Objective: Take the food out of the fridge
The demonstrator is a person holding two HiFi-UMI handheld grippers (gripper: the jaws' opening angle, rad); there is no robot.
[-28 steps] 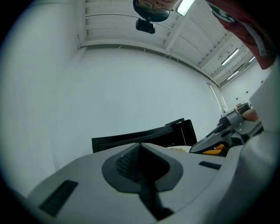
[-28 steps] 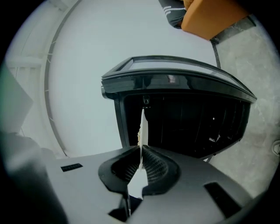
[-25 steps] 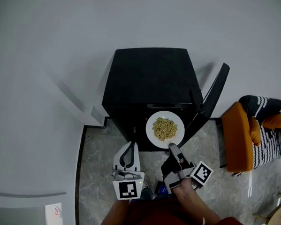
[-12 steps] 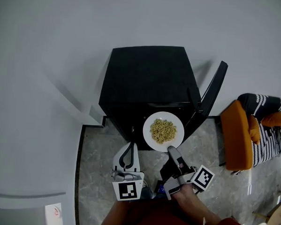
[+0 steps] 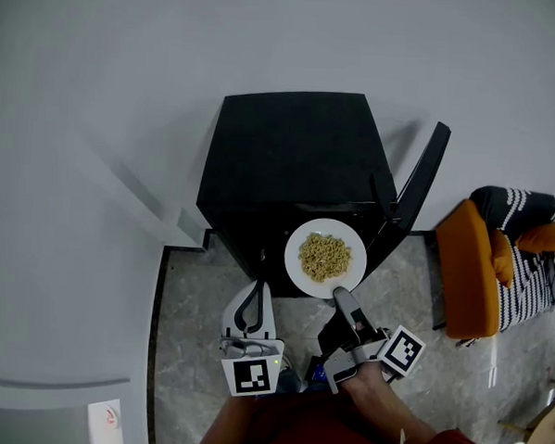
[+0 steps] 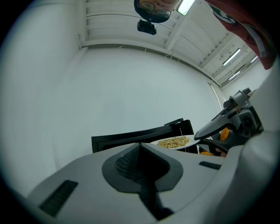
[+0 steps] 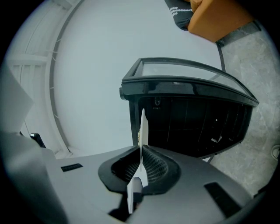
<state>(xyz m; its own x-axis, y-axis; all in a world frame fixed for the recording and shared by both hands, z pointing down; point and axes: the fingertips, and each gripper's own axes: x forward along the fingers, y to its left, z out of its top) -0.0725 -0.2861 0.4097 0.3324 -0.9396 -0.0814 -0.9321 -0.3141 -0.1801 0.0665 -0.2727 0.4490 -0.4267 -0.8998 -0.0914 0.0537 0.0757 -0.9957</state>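
While my right tongs [image 5: 340, 293] pinch the rim of the food plate [image 5: 300, 236] outside the open fridge [image 5: 290, 152], left tongs [image 5: 252, 300] pressed together empty, I judge removal underway: next, draw it clear, level.

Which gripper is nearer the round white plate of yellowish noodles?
Right. The right gripper is clamped on the near rim of the round white plate; the left gripper hangs apart, to its left, shut and empty.

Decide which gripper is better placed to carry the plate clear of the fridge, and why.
Right. The right gripper is shut on the plate at its near rim, before the open fridge; the left gripper is shut on nothing, apart from the plate.
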